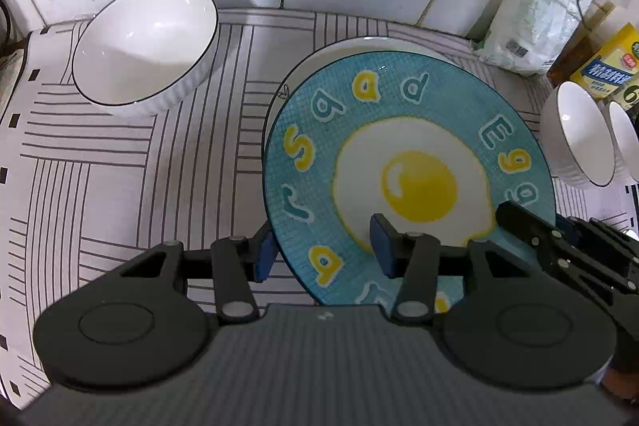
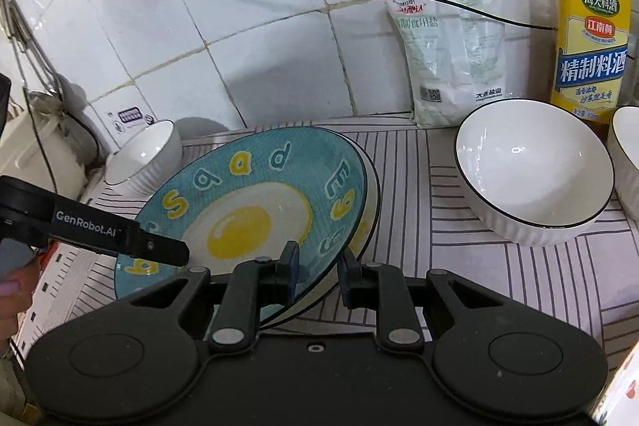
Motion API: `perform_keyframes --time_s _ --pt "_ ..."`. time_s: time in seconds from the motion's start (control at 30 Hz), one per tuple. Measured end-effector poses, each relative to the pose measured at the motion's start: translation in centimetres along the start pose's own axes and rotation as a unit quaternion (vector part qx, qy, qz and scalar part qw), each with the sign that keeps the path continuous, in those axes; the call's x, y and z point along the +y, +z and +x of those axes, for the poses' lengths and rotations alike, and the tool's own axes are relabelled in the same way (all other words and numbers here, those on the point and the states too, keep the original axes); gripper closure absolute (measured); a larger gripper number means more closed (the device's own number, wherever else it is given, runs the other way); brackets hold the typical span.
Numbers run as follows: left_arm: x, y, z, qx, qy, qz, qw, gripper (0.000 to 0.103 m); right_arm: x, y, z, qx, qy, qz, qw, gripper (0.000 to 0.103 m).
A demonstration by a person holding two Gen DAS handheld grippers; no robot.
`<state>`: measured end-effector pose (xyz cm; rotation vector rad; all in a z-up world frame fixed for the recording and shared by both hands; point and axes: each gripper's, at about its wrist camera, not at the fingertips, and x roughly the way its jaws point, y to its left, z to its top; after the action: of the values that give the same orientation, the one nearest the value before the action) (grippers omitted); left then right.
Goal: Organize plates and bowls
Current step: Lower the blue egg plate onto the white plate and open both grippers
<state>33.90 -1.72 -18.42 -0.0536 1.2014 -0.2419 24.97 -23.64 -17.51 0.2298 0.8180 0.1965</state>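
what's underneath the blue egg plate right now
Under the blue egg plate lies a second plate; only its pale rim shows past the far and right edges. Its face is covered, so its pattern cannot be seen.

The egg plate (image 2: pixel 255 202) lies between bowl (image 2: pixel 143 156) and bowl (image 2: pixel 533 174).

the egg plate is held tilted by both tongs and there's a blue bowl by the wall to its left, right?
Not quite: the bowl is white with a dark rim, not blue, as the left wrist view shows. The rest holds: the egg plate is tilted, with the left tongs and right tongs on it.
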Motion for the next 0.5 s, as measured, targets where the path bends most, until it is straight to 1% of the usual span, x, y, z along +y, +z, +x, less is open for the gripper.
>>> perform_keyframes --time_s 0.07,0.13,0.2,0.37,0.43,0.5 --pt "0.0 0.1 0.3 0.007 0.006 -0.004 1.0000 0.055 0.8 0.3 0.2 0.010 -0.020 -0.009 1.000 0.077" --pt "-0.3 0.2 0.3 0.004 0.015 0.000 0.9999 0.055 1.6 0.5 0.4 0.016 -0.044 -0.021 0.999 0.076" --pt "-0.5 0.3 0.3 0.004 0.021 0.002 0.9998 0.055 2.2 0.6 0.5 0.015 -0.058 -0.029 0.998 0.076" --pt "-0.8 0.0 0.8 0.012 0.022 0.007 0.9997 0.056 3.1 0.6 0.9 0.011 -0.091 -0.050 0.994 0.072" --pt "-0.8 -0.5 0.8 0.005 0.026 0.004 0.9996 0.061 3.4 0.5 1.1 0.006 -0.101 -0.061 0.993 0.071" --pt "-0.7 -0.7 0.8 -0.002 0.028 0.000 0.9996 0.063 3.7 0.4 1.2 0.000 -0.115 -0.070 0.991 0.070"
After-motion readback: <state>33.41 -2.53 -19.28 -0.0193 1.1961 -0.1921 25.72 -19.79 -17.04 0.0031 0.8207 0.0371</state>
